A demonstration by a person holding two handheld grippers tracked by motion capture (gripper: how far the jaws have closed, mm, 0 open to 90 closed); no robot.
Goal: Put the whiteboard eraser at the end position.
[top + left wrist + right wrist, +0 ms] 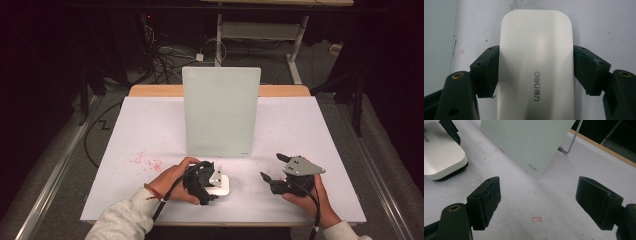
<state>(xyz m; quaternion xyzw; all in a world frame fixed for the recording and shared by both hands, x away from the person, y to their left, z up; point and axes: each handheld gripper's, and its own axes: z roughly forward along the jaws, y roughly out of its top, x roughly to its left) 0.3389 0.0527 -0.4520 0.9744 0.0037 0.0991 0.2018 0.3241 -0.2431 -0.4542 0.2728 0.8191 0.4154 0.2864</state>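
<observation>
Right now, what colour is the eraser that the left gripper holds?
The eraser is white on top, with a dark base; the left gripper view shows the white top best.

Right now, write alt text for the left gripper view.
A smooth white rounded plastic eraser block printed "deli" lies on the white tabletop, clamped at both sides by the left tool, its black jaws pressed against it. A pale green glass board edges the left.

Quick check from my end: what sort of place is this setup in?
Probably a lab or data-recording workbench, not a home. A white-covered table stands on a dim floor with tangled cables behind it. An upright pale green glass board stands on it, and the left gripper clamps a white rounded eraser-like block.
</observation>
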